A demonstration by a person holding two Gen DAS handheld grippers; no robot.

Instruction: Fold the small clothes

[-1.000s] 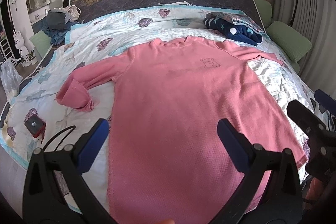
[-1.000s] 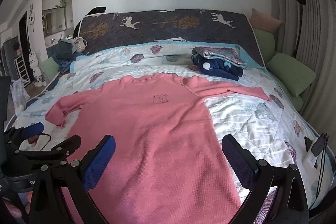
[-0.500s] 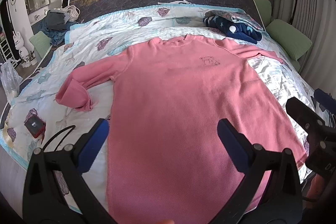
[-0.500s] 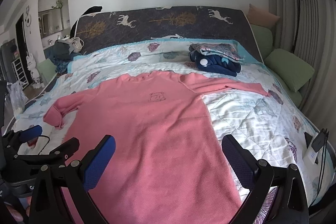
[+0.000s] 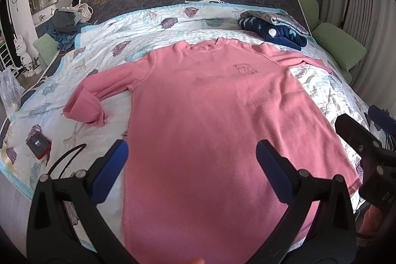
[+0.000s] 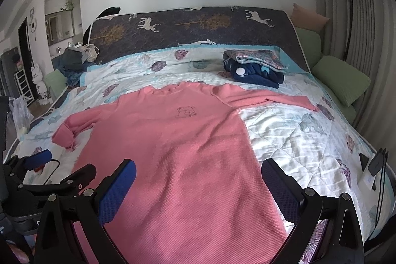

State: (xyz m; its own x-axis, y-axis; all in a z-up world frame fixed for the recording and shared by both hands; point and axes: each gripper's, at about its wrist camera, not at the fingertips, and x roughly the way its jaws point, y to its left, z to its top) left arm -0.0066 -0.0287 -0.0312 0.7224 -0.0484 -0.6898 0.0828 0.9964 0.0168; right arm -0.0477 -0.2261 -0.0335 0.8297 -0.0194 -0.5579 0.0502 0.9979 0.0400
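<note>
I have the pink shirt (image 5: 217,130) spread face up across the quilt (image 5: 104,51), hem toward me and collar toward the headboard, which I judge is the right layout for a first fold; my left gripper (image 5: 190,160) hovers over the hem with its jaws wide apart and nothing between them; my right gripper (image 6: 198,180) sits beside it over the same end, likewise spread and empty; both seem held low and near so I can pinch the hem corners; the left sleeve (image 5: 86,103) lies doubled back on itself, so I expect it needs straightening or tucking in; the right sleeve (image 6: 267,98) runs out flat toward the green cushion (image 6: 344,83); a folded stack (image 6: 255,66) rests near the headboard, well apart from the shirt, presumably where finished pieces go
</note>
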